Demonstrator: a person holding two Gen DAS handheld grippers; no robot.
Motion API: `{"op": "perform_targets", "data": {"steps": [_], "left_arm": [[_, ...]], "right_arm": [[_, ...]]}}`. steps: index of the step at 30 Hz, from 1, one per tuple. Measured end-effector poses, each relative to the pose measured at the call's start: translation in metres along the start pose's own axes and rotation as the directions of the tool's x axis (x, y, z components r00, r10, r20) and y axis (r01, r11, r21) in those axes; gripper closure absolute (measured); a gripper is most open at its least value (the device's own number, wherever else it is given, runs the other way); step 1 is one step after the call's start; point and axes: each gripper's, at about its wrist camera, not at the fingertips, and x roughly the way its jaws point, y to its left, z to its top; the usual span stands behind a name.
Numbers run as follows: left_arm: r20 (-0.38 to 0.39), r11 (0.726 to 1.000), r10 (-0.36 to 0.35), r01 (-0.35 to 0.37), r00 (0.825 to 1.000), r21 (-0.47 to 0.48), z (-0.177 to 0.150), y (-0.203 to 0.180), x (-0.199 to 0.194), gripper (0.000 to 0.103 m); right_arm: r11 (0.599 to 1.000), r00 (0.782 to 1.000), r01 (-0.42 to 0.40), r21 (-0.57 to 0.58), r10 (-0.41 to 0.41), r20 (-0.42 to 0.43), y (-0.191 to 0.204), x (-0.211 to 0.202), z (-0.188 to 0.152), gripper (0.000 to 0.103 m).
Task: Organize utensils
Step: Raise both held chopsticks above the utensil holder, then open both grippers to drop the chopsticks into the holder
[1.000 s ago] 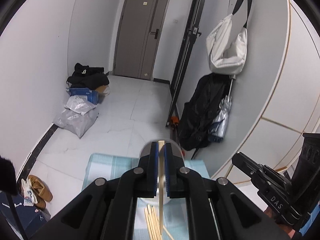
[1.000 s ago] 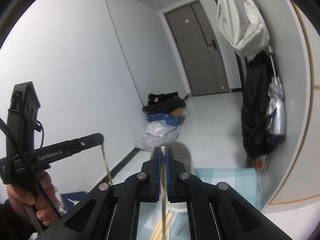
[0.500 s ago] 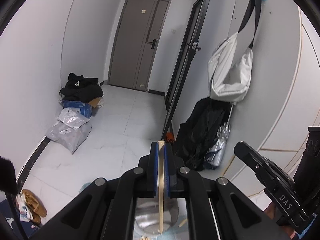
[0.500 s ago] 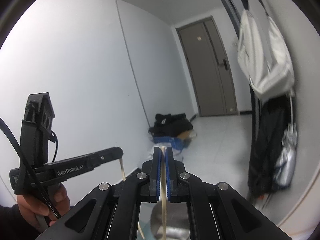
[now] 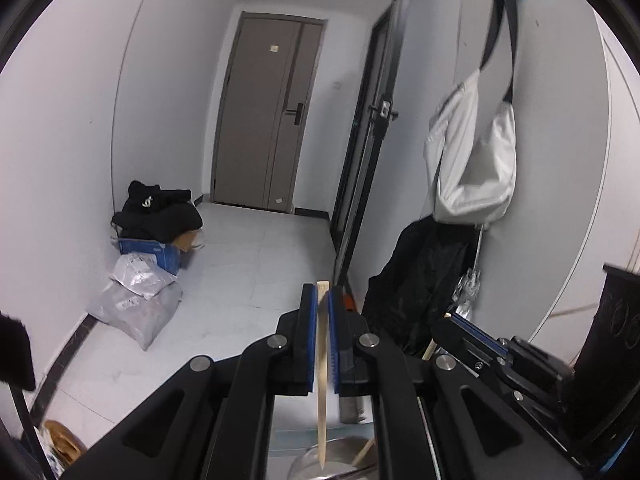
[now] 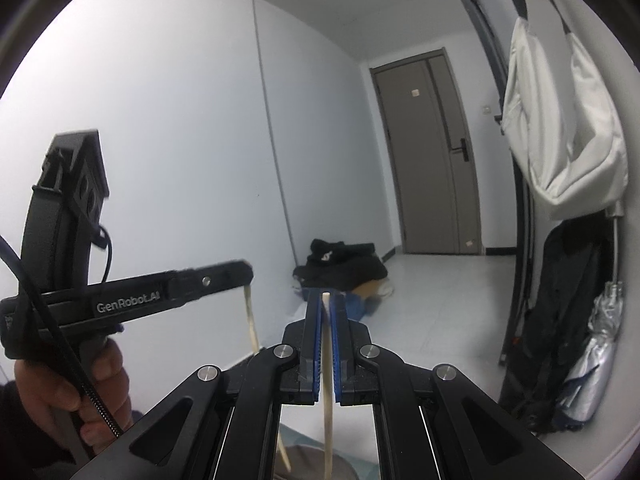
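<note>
In the left wrist view my left gripper is shut on a pale wooden chopstick. It hangs down between the blue pads, its tip over a metal cup at the bottom edge. My right gripper comes in from the right, holding a second chopstick that slants down toward the same cup. In the right wrist view my right gripper is shut on its chopstick. The left gripper, held by a hand, grips the other chopstick.
A strip of teal mat shows under the cup. Beyond lies a hallway floor with a blue box and plastic bags on the left. A black coat, a folded umbrella and a white bag hang on the right wall.
Both grippers have risen and tipped upward, each still holding its chopstick. The mat and the loose chopsticks have dropped out of view. The right gripper has drawn closer to the left one.
</note>
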Motion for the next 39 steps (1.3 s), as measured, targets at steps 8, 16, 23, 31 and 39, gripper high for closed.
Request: {"op": "perform_targets", "data": {"steps": [8,16,23,31,39], "left_arm": [[-0.032,0.999,0.004,-0.003,0.999,0.039,-0.019,0.004,0.015,0.1],[-0.168,0.998,0.022,-0.03,0.986,-0.046,-0.027,0.024,0.032,0.096],[-0.147,0.99,0.078,-0.094,0.986,-0.102,-0.025,0.032,0.004,0.054],[-0.085,0.978,0.173,-0.181,0.981,-0.102,-0.023,0.023,-0.037,0.028],[-0.059,0.965,0.228,-0.234,0.972,-0.119,-0.036,0.014,-0.071,0.022]], "right_arm": [[0.999,0.998,-0.039,-0.014,0.038,-0.045,-0.006,0.013,-0.026,0.099],[0.993,0.982,-0.115,-0.024,0.11,-0.154,-0.004,0.025,-0.047,0.096],[0.989,0.966,-0.145,0.027,0.147,-0.213,0.001,0.02,-0.058,0.094],[0.994,0.977,-0.095,0.06,0.104,-0.188,0.009,-0.019,-0.053,0.06],[0.997,0.985,-0.04,0.062,0.05,-0.166,0.027,-0.067,-0.053,0.048]]}}
